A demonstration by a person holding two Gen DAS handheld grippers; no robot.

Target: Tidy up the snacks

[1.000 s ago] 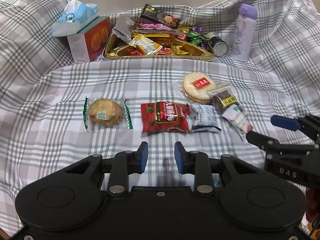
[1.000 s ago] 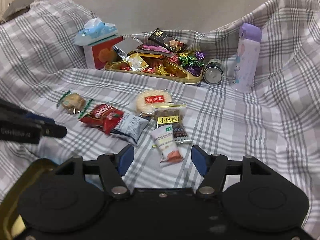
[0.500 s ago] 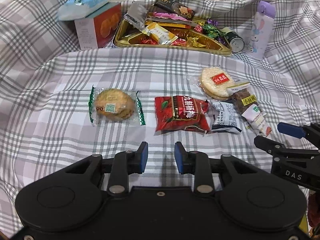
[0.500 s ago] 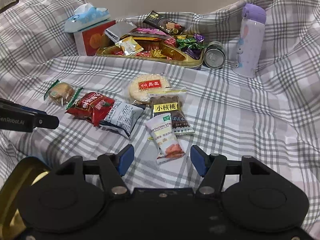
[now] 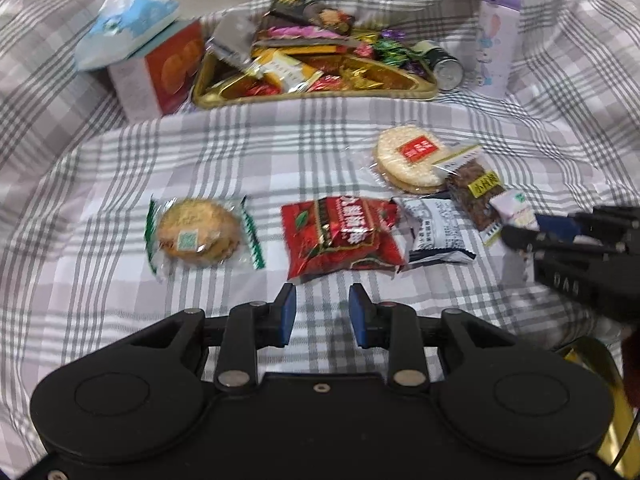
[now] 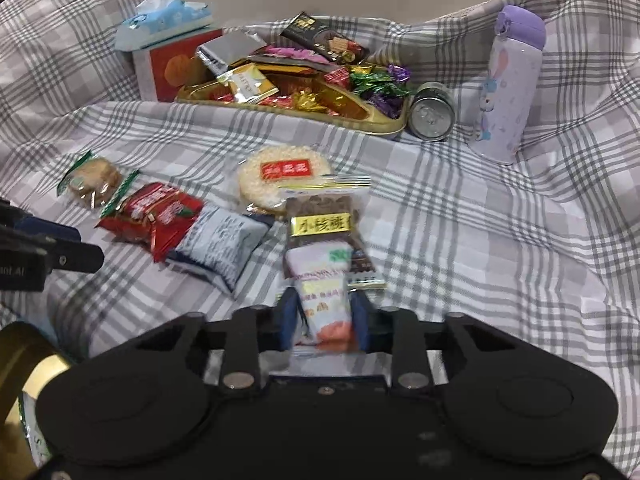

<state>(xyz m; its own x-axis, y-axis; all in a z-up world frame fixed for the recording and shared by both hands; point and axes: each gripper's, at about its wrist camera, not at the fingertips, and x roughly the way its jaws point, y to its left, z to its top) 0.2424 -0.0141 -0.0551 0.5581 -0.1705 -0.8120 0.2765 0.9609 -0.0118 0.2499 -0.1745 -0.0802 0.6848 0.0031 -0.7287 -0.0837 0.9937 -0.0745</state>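
Loose snacks lie on the plaid cloth: a green-edged cookie (image 5: 196, 230), a red packet (image 5: 342, 236), a white-and-navy packet (image 5: 436, 230), a round rice cracker (image 5: 412, 156), a brown walnut bar (image 6: 322, 220) and a white hawthorn strip packet (image 6: 322, 280). My right gripper (image 6: 323, 316) has closed on the near end of the hawthorn packet, which still rests on the cloth. My left gripper (image 5: 322, 314) is open and empty, just in front of the red packet.
A gold tray (image 5: 312, 94) full of sweets stands at the back. A tissue box (image 5: 156, 68) sits left of it; a can (image 6: 432, 114) and a purple bottle (image 6: 510, 84) stand right. A second gold tray rim (image 5: 596, 364) lies near the right gripper.
My right gripper moved forward over the hawthorn packet and its jaws closed from wide open onto it. The left gripper shifted slightly closer to the red packet.
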